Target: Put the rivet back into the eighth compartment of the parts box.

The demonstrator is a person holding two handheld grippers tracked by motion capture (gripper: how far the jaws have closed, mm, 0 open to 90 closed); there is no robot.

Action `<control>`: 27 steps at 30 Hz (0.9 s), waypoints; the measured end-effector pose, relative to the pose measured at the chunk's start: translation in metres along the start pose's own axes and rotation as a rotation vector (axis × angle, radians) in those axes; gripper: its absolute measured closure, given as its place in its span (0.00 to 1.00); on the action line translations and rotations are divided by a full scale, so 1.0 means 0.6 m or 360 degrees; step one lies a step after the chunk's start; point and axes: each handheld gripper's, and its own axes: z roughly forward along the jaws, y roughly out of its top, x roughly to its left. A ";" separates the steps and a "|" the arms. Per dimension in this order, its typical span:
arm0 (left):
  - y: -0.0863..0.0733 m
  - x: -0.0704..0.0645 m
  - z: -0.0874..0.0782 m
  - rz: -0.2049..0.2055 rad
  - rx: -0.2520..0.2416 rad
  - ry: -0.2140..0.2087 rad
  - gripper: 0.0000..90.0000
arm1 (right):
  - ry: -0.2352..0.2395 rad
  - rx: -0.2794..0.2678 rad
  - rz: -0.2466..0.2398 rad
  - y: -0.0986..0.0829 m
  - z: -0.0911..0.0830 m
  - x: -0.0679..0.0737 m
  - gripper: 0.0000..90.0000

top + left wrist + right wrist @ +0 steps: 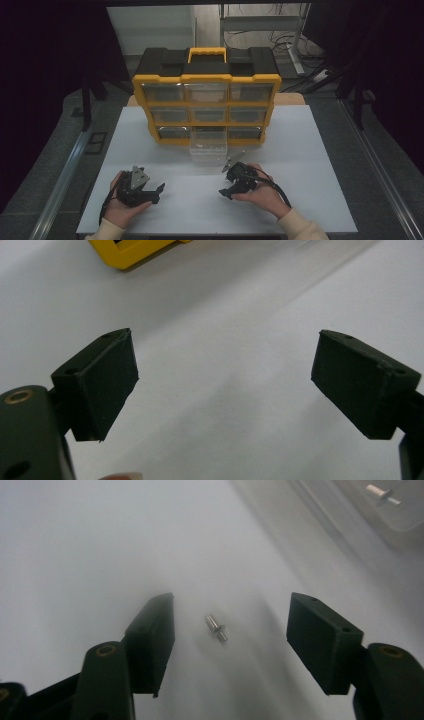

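Observation:
A small silver metal pin (pixel 216 628) lies on the white table (pixel 300 150), between the spread jaws of my right gripper (pixel 231 617) and untouched by either. In the high view my right gripper (pixel 226 189) is held low at the front right of the table and points left. My left gripper (pixel 159 193) rests at the front left, pointing right. In the left gripper view my left gripper (pixel 225 357) is open over bare table with nothing between its jaws.
A yellow and black drawer organizer (pixel 206 80) stands at the back middle of the table, and its corner (pixel 135 250) shows ahead of my left gripper. Its bottom-middle clear drawer (pixel 208 147) is pulled out toward me. That clear drawer (pixel 385 510) has a small pin (pixel 382 492) inside.

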 end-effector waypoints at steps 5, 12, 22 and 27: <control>0.000 -0.001 0.000 -0.0004 -0.0006 0.0000 0.13 | 0.0001 0.0036 -0.0044 0.000 0.008 0.005 0.49; 0.000 0.000 0.000 0.0002 0.0000 -0.0001 0.13 | -0.0035 0.0087 -0.0109 0.001 0.015 0.012 0.61; 0.000 -0.002 0.002 -0.0002 -0.0005 -0.0007 0.13 | -0.0018 0.0112 -0.0095 0.002 0.015 0.014 0.81; 0.001 -0.002 0.001 0.0006 0.0000 -0.0005 0.13 | -0.0020 0.0122 -0.0080 0.003 0.015 0.013 0.91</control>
